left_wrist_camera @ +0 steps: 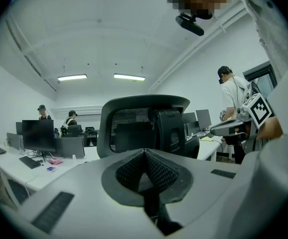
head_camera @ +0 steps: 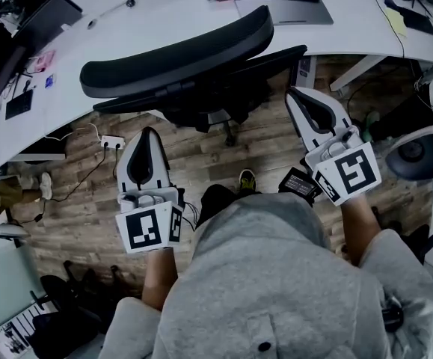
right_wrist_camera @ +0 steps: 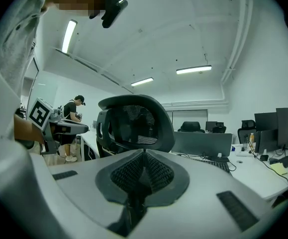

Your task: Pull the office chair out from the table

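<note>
Jaws closed and empty, left gripper (head_camera: 147,133) and right gripper (head_camera: 296,93) hover behind the tucked-in office chair (head_camera: 179,51), seemingly poised to pull it.

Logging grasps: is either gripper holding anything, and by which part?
Nothing is held: left gripper and right gripper are shut, empty, short of the office chair.

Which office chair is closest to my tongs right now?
The black mesh-backed office chair directly ahead, at the white desk; the other chairs stand far off beyond the monitor.
</note>
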The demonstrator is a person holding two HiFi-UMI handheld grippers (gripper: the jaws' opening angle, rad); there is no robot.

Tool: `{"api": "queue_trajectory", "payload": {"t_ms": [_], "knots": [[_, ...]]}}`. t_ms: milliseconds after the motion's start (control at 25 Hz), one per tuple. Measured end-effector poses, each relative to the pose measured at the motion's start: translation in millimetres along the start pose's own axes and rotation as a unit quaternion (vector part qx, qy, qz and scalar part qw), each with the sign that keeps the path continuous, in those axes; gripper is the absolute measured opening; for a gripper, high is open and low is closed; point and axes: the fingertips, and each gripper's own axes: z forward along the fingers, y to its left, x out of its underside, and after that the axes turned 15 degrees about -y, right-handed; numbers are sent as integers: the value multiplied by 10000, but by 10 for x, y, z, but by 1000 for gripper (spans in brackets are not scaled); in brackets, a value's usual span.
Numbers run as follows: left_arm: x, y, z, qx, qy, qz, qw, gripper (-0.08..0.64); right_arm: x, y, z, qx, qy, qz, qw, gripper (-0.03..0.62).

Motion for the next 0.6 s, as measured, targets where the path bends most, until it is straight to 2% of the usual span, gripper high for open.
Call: {"api": "queue_trajectory", "payload": {"t_ms": [240, 600], "knots": [[-2, 128, 32, -101, -33, 87, 9999, 12, -11, -41, 32, -46, 46, -220, 9997, 34], [9, 379, 193, -153, -183, 37, 9997, 12, -50, -202, 141, 193, 30, -438, 9988, 34]]}}
